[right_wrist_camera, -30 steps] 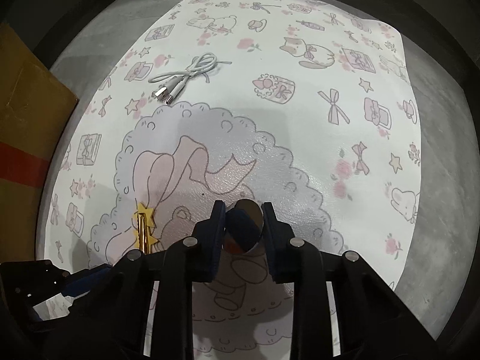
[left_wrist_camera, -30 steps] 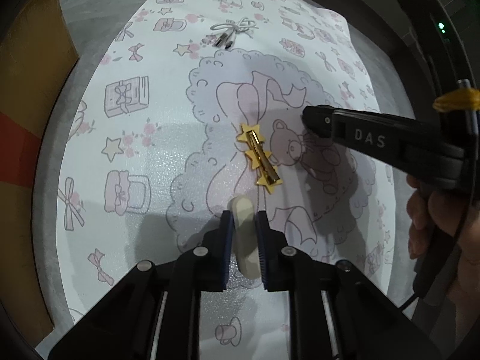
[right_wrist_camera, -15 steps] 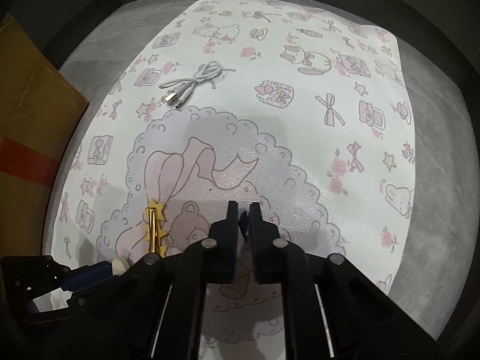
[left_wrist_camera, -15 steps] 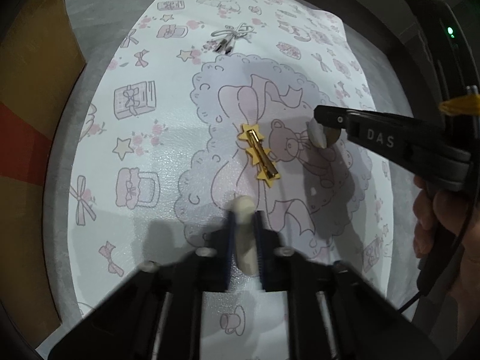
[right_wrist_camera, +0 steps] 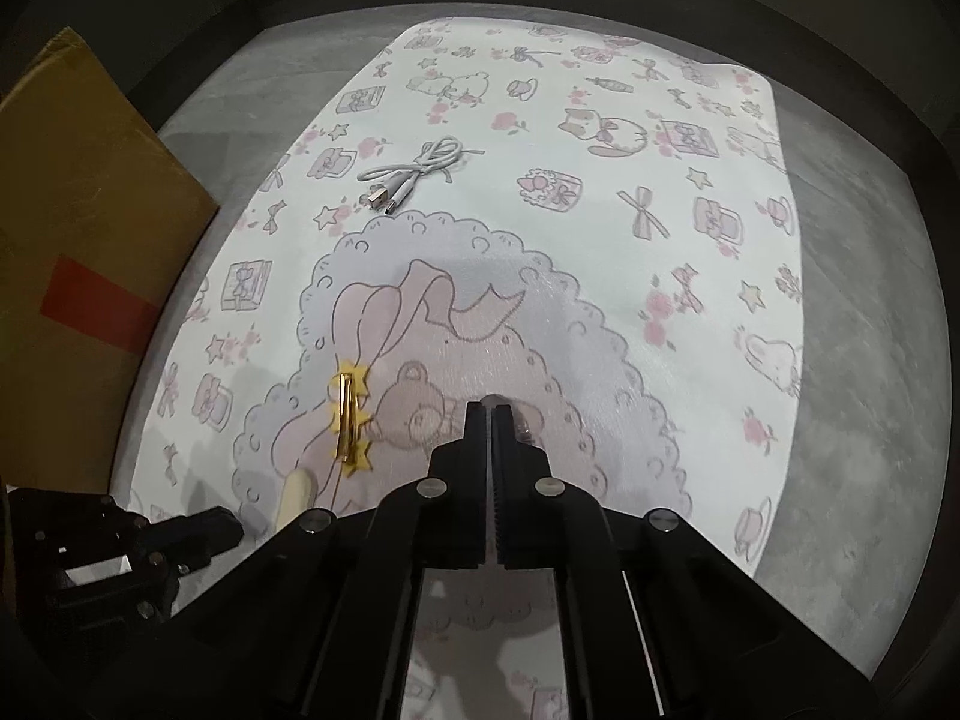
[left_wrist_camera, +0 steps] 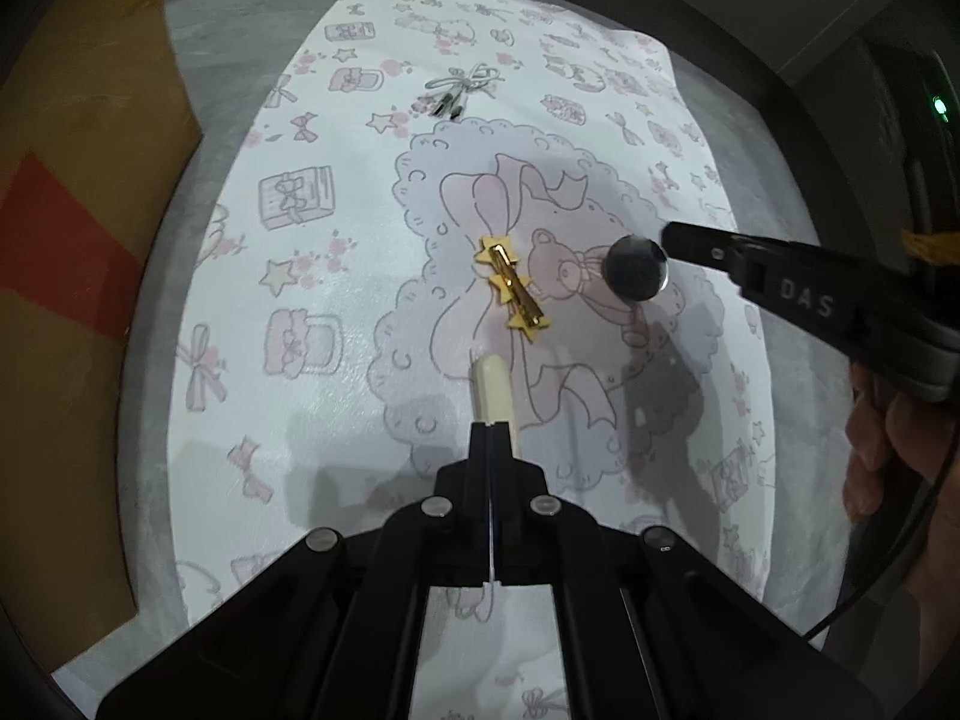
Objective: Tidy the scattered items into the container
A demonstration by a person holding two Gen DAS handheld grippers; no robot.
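Grippers pinched on small items above the patterned mat.
Left gripper clamps a cream stick; right gripper clamps a round dark disc. Gold star hair clip lies between them; white cable lies farther off, cardboard box at the left.

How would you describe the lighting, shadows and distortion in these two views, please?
Left wrist view: strong fisheye bowing of the patterned mat, dark vignetted corners, soft grey shadows under the right hand-held gripper and its round mirror, a faint sheen on the mat. Right wrist view: the same barrel distortion, dim even light, the white USB cable sharp, the cardboard box in shade.
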